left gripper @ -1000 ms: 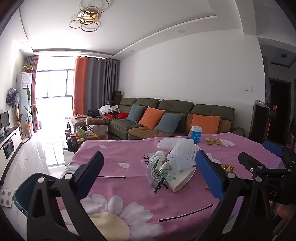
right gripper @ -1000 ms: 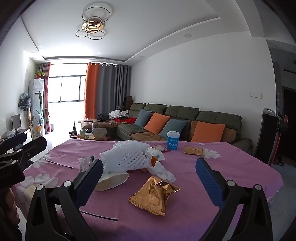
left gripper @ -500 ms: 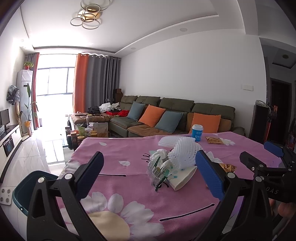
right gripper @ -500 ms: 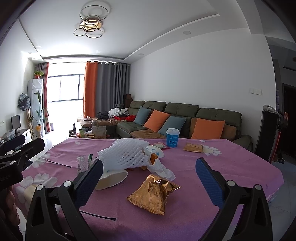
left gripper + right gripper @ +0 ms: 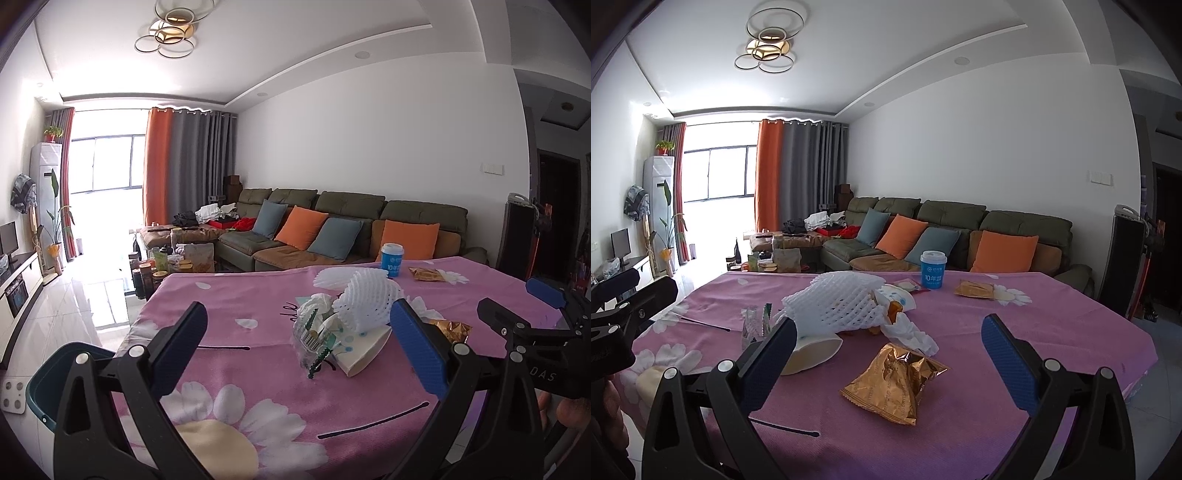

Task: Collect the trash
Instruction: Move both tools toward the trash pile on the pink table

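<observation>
Foam net (image 5: 367, 302) covering trash, bin (image 5: 44, 384) half-hidden

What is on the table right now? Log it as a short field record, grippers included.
surface: table under pink floral cloth
trash pile: white foam net, clear plastic wrapper, crumpled tissue
nearest wrapper: gold snack bag, lying in front of right gripper
far items: blue paper cup upright, second gold packet
bin: teal bin on floor at the table's left edge
left gripper: open, empty
right gripper: open, empty
</observation>
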### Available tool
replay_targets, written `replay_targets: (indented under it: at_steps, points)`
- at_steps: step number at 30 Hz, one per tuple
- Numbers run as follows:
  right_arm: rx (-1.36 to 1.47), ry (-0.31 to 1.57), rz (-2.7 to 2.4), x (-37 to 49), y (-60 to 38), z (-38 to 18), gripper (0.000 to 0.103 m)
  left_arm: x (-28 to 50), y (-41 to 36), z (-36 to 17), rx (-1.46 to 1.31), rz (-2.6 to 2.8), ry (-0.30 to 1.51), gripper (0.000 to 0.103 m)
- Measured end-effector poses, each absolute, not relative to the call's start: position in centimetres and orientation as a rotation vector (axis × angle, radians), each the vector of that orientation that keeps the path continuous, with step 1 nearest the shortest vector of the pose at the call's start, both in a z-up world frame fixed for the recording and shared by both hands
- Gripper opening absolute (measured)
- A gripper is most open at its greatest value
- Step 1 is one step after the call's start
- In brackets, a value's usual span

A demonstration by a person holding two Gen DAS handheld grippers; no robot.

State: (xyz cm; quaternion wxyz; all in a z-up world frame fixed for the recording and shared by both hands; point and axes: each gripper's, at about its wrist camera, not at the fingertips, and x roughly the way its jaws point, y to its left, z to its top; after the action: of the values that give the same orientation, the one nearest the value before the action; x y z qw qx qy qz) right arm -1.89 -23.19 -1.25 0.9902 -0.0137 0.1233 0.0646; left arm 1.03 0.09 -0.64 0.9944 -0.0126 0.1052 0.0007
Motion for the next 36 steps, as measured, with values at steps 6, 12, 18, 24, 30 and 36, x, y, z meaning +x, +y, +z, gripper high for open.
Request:
replay_targets:
  at_steps: [6, 12, 18, 24, 30, 36]
  points:
    - [-0.030, 0.252, 0.130, -1.78, -23.11, -1.30, 0.097, 1.11, 0.29, -0.67, -0.031, 0.002, 0.214, 0.097]
    - [-0.028, 0.256, 0.130, -1.70, -23.19, -1.31, 0.097, 1.12, 0.33, -0.64, -0.035, 0.005, 0.212, 0.098]
    - [-0.028, 0.255, 0.129, -1.70, -23.25, -1.25, 0.097, 1.12, 0.36, -0.63, -0.034, 0.006, 0.210, 0.097]
    - [-0.029, 0.255, 0.128, -1.70, -23.32, -1.23, 0.097, 1.11, 0.36, -0.57, -0.037, 0.006, 0.207, 0.097]
    - [-0.030, 0.258, 0.129, -1.67, -23.29, -1.20, 0.097, 1.10, 0.38, -0.60, -0.042, 0.003, 0.207, 0.097]
    - [-0.034, 0.264, 0.129, -1.43, -23.32, -1.24, 0.097, 1.12, 0.53, -0.53, -0.053, 0.001, 0.198, 0.097]
